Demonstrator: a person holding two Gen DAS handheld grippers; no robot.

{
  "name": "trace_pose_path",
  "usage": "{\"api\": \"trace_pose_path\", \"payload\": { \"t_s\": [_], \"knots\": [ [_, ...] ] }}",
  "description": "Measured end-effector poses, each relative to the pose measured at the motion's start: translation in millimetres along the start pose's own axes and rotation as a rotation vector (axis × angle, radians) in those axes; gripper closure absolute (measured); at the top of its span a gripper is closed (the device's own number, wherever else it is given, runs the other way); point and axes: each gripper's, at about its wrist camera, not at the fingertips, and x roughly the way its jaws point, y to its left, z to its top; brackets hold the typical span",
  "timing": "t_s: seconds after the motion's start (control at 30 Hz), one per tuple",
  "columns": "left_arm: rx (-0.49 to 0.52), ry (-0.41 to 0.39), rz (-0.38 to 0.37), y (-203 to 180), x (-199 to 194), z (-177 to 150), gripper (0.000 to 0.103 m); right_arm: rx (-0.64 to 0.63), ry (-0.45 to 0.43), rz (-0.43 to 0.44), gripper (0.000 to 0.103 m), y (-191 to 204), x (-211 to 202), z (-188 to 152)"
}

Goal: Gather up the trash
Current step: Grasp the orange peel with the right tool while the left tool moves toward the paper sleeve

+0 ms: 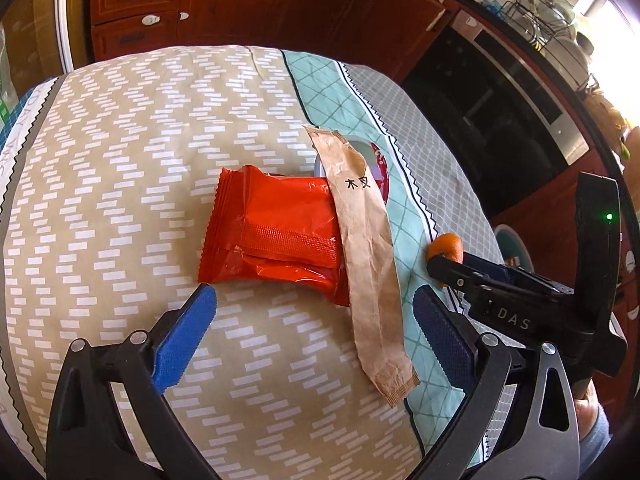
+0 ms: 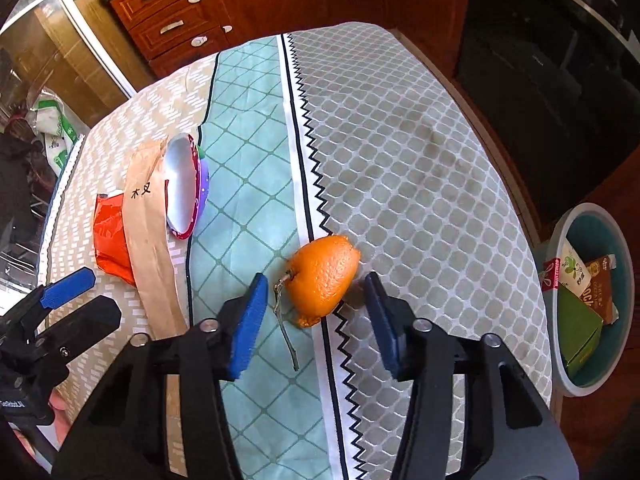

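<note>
An orange peel (image 2: 324, 276) with a thin stem lies on the tablecloth. My right gripper (image 2: 316, 280) points down at it with one blue pad on each side; small gaps show, so the pads are not pressing. Further left lie a red snack wrapper (image 1: 272, 236), a long brown paper sleeve (image 1: 368, 264) across its right end, and a foil lid (image 2: 184, 184) tucked partly under the sleeve. My left gripper (image 1: 315, 294) hovers open just in front of the wrapper and sleeve, holding nothing. The peel (image 1: 446, 244) also shows behind the right gripper's finger in the left wrist view.
A round bin (image 2: 560, 240) with cartons inside stands on the floor off the table's right edge. The patterned tablecloth (image 2: 400, 160) covers the table. Wooden drawers (image 2: 172, 12) and a dark oven front (image 1: 500, 120) lie beyond the far edge.
</note>
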Motion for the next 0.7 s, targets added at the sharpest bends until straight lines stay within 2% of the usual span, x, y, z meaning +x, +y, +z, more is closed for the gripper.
{"api": "trace_pose_path", "payload": {
  "t_s": [0.03, 0.13, 0.4, 0.47, 0.7],
  "knots": [
    [0.002, 0.000, 0.002, -0.2, 0.5, -0.7, 0.004, -0.010, -0.012, -0.015, 0.072, -1.1, -0.4, -0.2],
    [0.008, 0.006, 0.000, -4.5, 4.6, -2.7, 0.004, -0.014, -0.025, -0.013, 0.082, -2.9, -5.7, -3.1],
    [-0.019, 0.004, -0.010, -29.6, 17.0, -11.3, 0.005, 0.027, -0.042, 0.022, 0.082, -31.1, -29.1, -14.2],
    [-0.025, 0.004, -0.013, -37.7, 20.8, -13.6, 0.009, 0.035, -0.049, 0.027, 0.082, -38.1, -34.3, -17.4],
    [-0.028, 0.006, 0.043, -58.3, 32.3, -17.2, 0.014, 0.056, -0.061, 0.057, 0.082, -60.4, -45.6, -27.3]
  ]
}}
